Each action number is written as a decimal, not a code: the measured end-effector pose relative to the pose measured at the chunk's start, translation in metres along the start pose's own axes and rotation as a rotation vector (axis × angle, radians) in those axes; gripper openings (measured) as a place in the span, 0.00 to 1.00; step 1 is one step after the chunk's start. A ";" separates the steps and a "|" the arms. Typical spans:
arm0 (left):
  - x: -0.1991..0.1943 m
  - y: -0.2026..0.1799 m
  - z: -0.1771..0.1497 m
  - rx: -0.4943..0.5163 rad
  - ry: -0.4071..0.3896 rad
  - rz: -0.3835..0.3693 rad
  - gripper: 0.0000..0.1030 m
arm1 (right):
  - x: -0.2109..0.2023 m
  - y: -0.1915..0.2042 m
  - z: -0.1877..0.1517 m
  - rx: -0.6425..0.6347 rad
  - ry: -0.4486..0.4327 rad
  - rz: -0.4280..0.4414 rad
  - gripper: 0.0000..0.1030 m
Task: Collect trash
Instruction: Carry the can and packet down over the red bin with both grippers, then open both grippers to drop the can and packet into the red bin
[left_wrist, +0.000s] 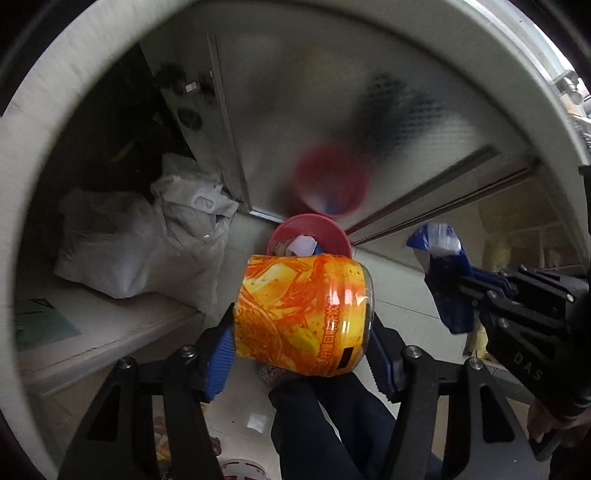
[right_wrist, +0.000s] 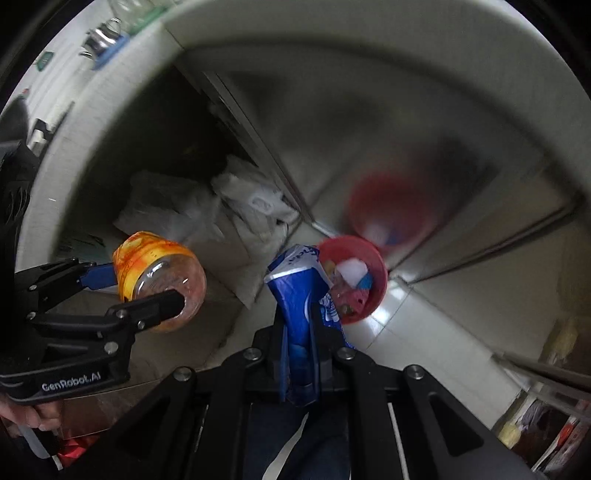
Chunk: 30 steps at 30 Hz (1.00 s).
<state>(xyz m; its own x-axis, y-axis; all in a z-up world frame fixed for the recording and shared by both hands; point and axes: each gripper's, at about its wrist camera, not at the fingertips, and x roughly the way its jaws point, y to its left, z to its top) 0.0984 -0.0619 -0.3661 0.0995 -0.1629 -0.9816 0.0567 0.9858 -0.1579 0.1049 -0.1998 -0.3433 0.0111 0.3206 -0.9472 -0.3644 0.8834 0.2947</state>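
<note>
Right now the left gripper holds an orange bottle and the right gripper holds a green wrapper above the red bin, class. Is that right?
Not quite. The wrapper in the right gripper is blue, as the right wrist view shows. The left gripper does hold the orange bottle, above the red bin.

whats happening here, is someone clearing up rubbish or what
A person is collecting trash with a tool in each hand. The left tool is clamped on an orange-labelled plastic bottle, and the right tool pinches a crumpled blue wrapper. Both hang above a red bin on the floor that already holds scraps. Nothing has been dropped in yet.
</note>
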 end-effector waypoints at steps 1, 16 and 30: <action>0.010 0.001 -0.001 -0.005 0.007 0.000 0.58 | 0.009 -0.003 0.000 0.008 0.007 0.003 0.08; 0.186 0.019 0.014 -0.063 0.091 -0.012 0.58 | 0.158 -0.050 -0.003 0.062 0.088 0.001 0.08; 0.257 0.019 0.033 0.000 0.134 -0.016 0.58 | 0.211 -0.074 0.000 0.034 0.153 -0.005 0.09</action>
<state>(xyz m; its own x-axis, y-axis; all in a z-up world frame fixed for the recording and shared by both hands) 0.1575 -0.0867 -0.6177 -0.0351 -0.1720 -0.9845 0.0567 0.9831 -0.1738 0.1343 -0.1979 -0.5646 -0.1301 0.2630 -0.9560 -0.3332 0.8965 0.2920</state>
